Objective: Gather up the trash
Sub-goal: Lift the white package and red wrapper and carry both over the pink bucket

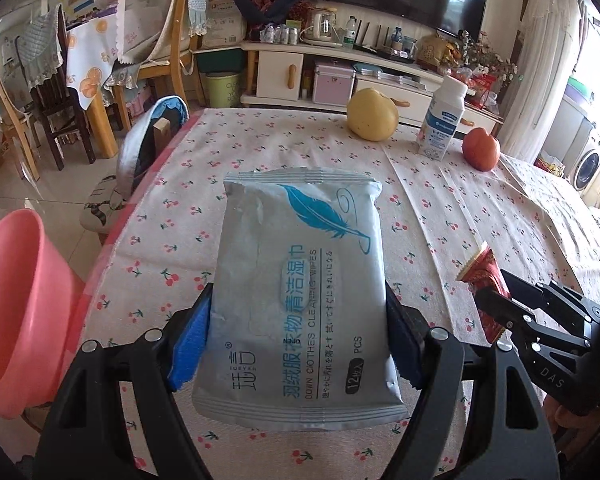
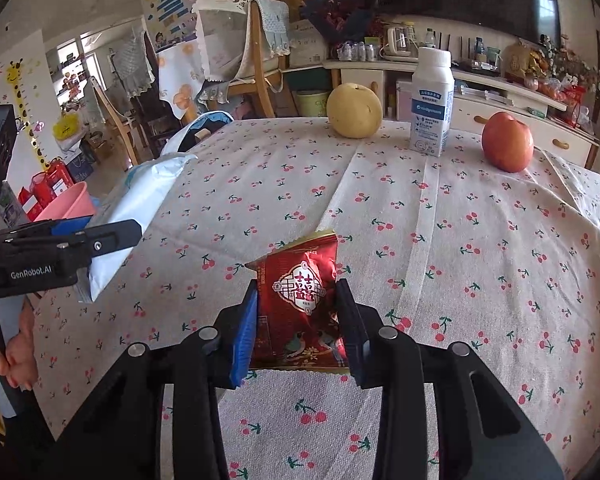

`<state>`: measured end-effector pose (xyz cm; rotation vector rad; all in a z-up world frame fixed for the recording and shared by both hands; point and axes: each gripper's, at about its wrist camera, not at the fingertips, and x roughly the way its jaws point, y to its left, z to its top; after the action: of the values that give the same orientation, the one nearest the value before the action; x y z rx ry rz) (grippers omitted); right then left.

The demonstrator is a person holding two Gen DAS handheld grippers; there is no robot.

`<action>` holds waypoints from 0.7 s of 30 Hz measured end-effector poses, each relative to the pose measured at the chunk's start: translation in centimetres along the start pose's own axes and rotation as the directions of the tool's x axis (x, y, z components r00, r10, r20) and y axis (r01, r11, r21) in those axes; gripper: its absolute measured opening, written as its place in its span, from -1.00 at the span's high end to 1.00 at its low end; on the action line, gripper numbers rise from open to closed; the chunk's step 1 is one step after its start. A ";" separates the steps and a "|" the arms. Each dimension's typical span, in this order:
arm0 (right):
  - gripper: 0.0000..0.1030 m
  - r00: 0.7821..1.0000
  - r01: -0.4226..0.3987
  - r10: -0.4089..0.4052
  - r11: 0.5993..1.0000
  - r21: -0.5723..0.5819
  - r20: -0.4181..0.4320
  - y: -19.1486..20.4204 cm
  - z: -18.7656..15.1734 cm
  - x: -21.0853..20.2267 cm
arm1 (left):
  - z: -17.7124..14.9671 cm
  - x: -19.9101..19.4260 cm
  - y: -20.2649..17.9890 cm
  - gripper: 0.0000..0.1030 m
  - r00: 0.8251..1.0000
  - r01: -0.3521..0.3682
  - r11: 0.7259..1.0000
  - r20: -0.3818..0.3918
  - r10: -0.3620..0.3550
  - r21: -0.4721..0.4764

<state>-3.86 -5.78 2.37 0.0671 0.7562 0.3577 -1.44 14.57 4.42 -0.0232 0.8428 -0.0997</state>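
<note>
The left hand-held gripper (image 1: 298,336) pinches the wet-wipes pack (image 1: 300,292) above the desk (image 1: 440,200), near the pink bin (image 1: 16,320) at left, likely for dropping; the right hand-held gripper (image 2: 296,320) clamps the red snack wrapper (image 2: 300,300).

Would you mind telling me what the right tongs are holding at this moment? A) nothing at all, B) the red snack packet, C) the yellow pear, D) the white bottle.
B: the right tongs are clamped on the sides of the red snack packet, lifted off the tablecloth.
</note>
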 end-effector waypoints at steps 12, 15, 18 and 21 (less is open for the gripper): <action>0.26 1.000 0.000 0.000 1.000 -0.007 -0.001 3.5 0.8 -1.1 | 1.5 -2.7 3.9 -0.50 0.990 -0.095 0.994 0.098 0.100 -0.051; 0.26 1.000 -0.008 0.008 1.000 -0.011 0.003 4.7 1.4 -1.2 | 1.9 -3.4 5.3 -0.50 0.985 -0.120 0.990 0.116 0.129 -0.075; 0.26 1.000 -0.029 0.030 1.000 -0.006 0.006 6.1 2.0 -1.2 | 2.3 -4.1 7.0 -0.50 0.978 -0.145 0.983 0.132 0.159 -0.111; 0.26 0.999 -0.051 0.051 0.999 -0.011 0.010 7.8 2.8 -1.0 | 2.4 -4.7 8.6 -0.50 0.971 -0.168 0.975 0.143 0.189 -0.146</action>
<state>-4.91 1.39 6.47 0.0780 0.7434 0.4102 -2.06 23.56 9.01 -0.0794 0.6900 0.1273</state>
